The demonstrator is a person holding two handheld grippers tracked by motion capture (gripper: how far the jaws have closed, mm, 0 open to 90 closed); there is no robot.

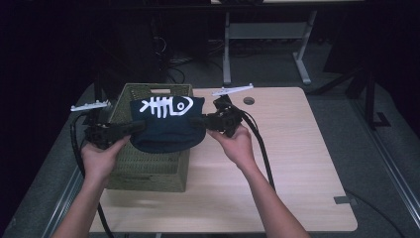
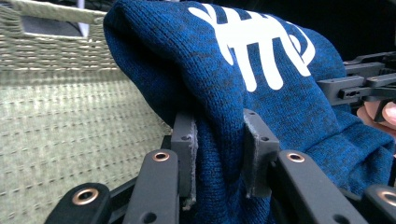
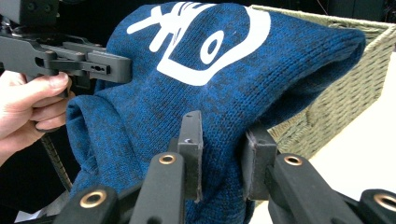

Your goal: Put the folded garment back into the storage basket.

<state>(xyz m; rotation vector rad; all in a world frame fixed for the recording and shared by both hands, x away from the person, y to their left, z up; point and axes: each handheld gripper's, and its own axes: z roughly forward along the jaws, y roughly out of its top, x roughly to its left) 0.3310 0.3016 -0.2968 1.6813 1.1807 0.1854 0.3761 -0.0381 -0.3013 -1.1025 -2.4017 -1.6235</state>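
Dark floor and desk legs ring our pale wooden table (image 1: 297, 163), and on its left end stands the green woven basket (image 1: 148, 171) that the work seems aimed at. Starting at the left, our left hand (image 1: 99, 161) holds the left gripper (image 1: 134, 128), whose jaws point inward to the right and are clamped on a thick fold of the blue knit garment (image 1: 166, 126); in the left gripper view the cloth (image 2: 219, 154) is squeezed between both pads, with the basket wall (image 2: 60, 135) just behind it. Moving right, the garment hangs stretched between our two tools, its white fish-bone print (image 1: 166, 106) facing up, its long axis running left to right across the table. It sits above the basket's open top, lapping over the near right part of the rim, touching neither table nor basket floor as far as we can tell. Further right, the right gripper (image 1: 195, 120) points inward to the left and is likewise closed on the garment's other edge, as the right gripper view shows at its pads (image 3: 191, 140), steered by our right hand (image 1: 237, 146). Both hands lie equally near, so we judge that lowering calls for them to sink together, shifted a little leftward and away from us, so the bundle clears the rim.
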